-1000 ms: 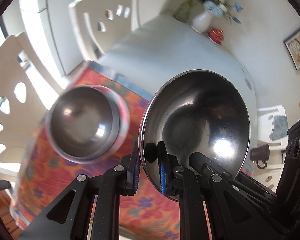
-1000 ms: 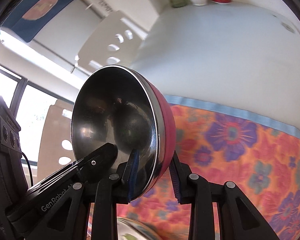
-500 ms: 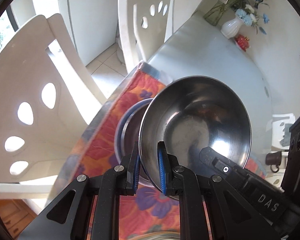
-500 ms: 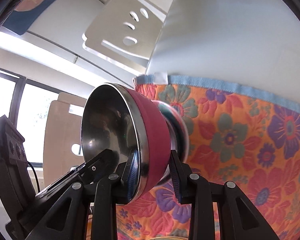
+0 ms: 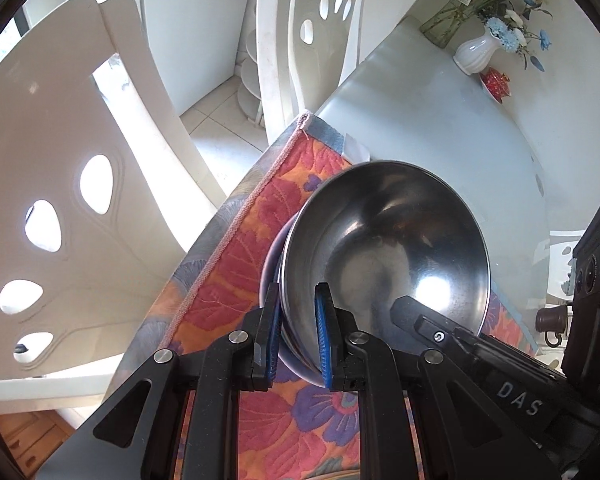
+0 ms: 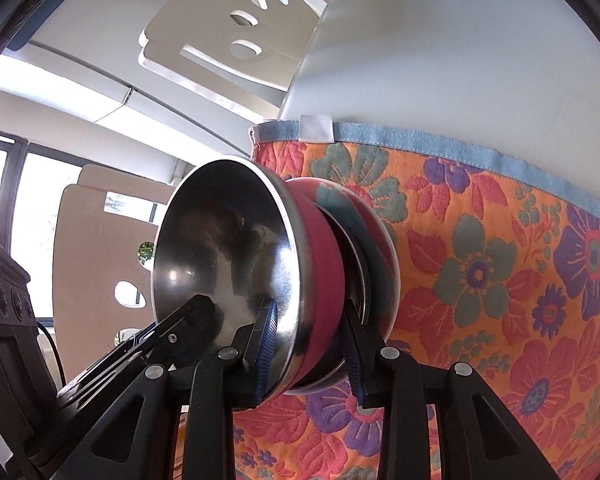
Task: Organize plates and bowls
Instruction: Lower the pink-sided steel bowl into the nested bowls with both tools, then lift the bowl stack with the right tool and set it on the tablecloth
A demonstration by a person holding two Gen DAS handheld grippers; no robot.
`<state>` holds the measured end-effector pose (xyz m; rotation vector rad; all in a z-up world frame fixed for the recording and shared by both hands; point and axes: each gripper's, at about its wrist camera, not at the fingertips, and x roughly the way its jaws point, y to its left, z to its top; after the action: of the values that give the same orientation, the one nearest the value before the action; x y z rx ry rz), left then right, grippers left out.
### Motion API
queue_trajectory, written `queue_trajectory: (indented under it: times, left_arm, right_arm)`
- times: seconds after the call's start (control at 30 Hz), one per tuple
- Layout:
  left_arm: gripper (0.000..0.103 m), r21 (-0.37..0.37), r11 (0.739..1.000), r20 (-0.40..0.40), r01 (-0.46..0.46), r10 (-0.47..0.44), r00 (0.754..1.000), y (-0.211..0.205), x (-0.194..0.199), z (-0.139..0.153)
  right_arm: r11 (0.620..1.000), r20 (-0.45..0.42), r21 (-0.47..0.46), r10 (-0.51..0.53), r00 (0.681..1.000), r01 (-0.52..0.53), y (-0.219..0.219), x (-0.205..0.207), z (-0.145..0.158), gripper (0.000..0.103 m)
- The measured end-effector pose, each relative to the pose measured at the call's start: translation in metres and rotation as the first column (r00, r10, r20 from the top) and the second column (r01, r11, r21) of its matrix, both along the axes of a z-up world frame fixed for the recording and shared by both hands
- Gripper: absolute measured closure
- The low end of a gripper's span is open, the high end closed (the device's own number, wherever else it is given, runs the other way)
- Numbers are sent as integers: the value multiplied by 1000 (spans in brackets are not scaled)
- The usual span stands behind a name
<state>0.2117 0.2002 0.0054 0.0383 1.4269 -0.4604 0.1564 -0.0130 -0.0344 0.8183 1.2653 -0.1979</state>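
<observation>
In the left wrist view my left gripper (image 5: 297,334) is shut on the rim of a steel bowl (image 5: 384,248). That bowl sits in a blue-rimmed bowl (image 5: 271,256) on the floral cloth (image 5: 236,272). In the right wrist view my right gripper (image 6: 308,346) is shut on the wall of the same steel bowl, whose outside is red (image 6: 320,280); one finger is inside it, one outside. The red bowl rests nested in another bowl (image 6: 374,240) on the cloth (image 6: 500,260). Each gripper's body shows in the other's view.
White chairs (image 5: 72,168) stand at the table's left edge and another (image 5: 316,40) at the far side. A white vase with flowers (image 5: 480,52) and a small red dish (image 5: 496,82) stand at the far end of the bare grey tabletop (image 5: 440,128).
Both grippers carried the steel bowl toward the cloth's far left corner and lowered it into the bowl that sat there. Both stay shut on it.
</observation>
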Motion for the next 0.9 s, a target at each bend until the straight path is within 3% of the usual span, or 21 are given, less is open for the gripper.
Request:
queue_trajectory:
  times: [0.9]
  left_arm:
    - [90, 1, 1000, 15, -10, 10, 1000, 8, -9, 12]
  right_arm:
    - [1000, 3, -22, 3, 1000, -3, -3, -21, 19, 66]
